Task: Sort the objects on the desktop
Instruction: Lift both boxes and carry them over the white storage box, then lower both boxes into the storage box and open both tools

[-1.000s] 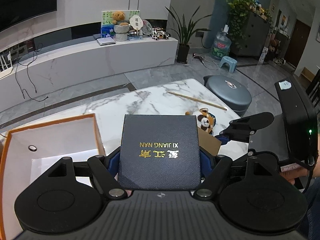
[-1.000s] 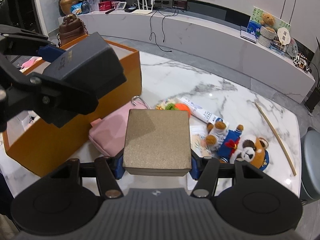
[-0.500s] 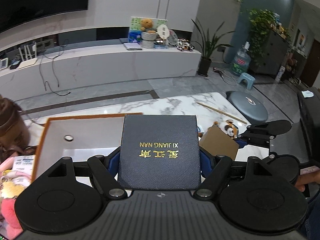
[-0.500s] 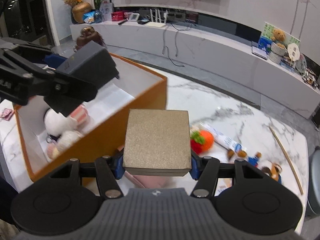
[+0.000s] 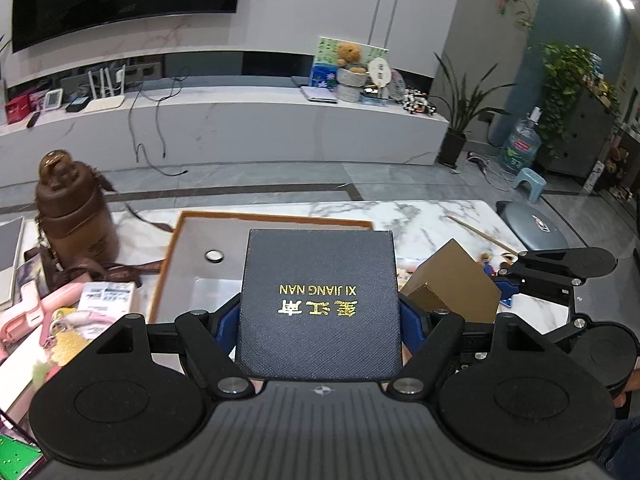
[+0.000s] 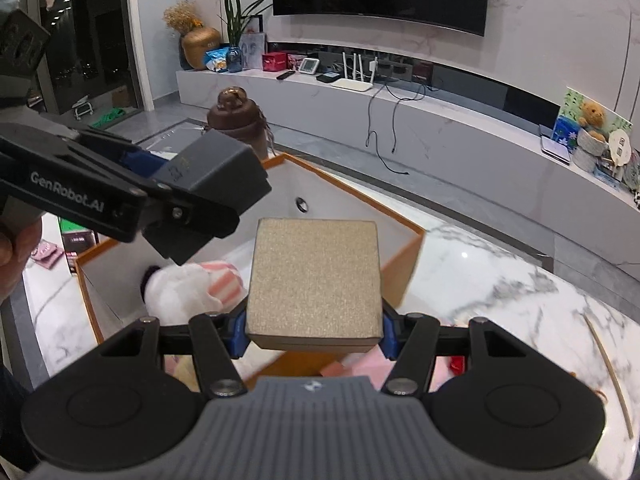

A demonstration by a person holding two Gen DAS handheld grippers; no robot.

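The orange-walled storage box (image 6: pixel 404 258) on the marble table (image 6: pixel 520 280) serves as the landmark, and the sorting is judged to be partly done. Inside the box a white plush toy with pink stripes (image 6: pixel 188 292) is already lodged against its near-left wall, while most of its white floor is bare.

A dark blue gift box with gold lettering (image 5: pixel 320 304) is pinched at its two sides by the left gripper (image 5: pixel 320 320) and is held above the box's near edge. A smaller tan gift box (image 6: pixel 316 284) is clamped the same way by the right gripper (image 6: pixel 314 330), above the near-right wall of the storage box. Neither has been set down yet.

More is left. A brown bottle with a strap (image 5: pixel 74 216) stands to the left of the storage box, pink items and small packets (image 5: pixel 60 312) lie beside it, and small plush figures (image 5: pixel 492 260) and a thin wooden stick (image 6: pixel 608 376) lie to its right.
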